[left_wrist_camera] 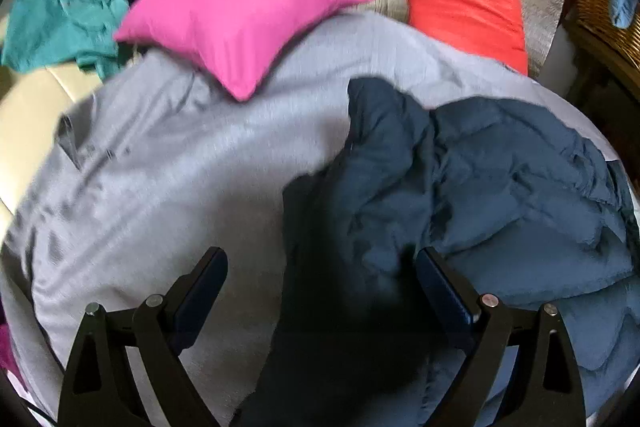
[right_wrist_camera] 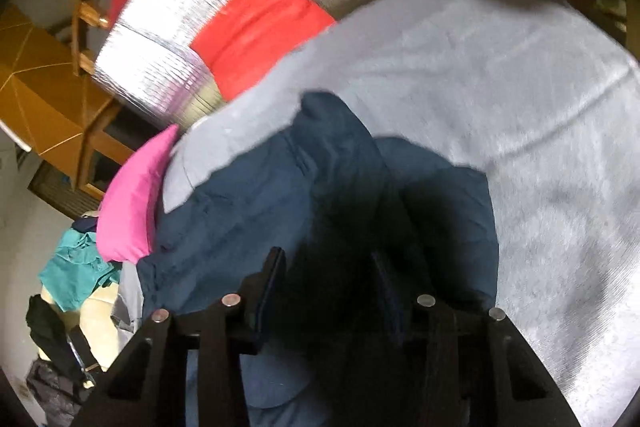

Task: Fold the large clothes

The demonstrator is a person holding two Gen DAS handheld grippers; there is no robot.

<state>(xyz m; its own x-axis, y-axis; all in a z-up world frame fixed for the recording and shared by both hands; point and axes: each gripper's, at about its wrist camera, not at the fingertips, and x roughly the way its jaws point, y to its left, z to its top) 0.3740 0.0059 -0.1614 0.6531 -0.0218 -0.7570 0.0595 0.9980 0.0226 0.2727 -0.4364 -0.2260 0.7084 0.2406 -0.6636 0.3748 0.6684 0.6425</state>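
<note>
Holding my left gripper point(left_wrist_camera: 320, 287) wide open, I see the blue jacket point(left_wrist_camera: 500, 195) bunched ahead toward its right, while my right gripper point(right_wrist_camera: 328, 287) pinches the jacket's cloth.

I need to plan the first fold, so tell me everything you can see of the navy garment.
The navy garment is a dark blue, soft, puffy-looking piece, possibly quilted, lying crumpled and unfolded on the grey sheet. One narrow part sticks up toward the pink pillow without touching it. The left gripper stands open over its near edge; the right gripper has cloth between its fingers, though whether it grips is unclear.
</note>
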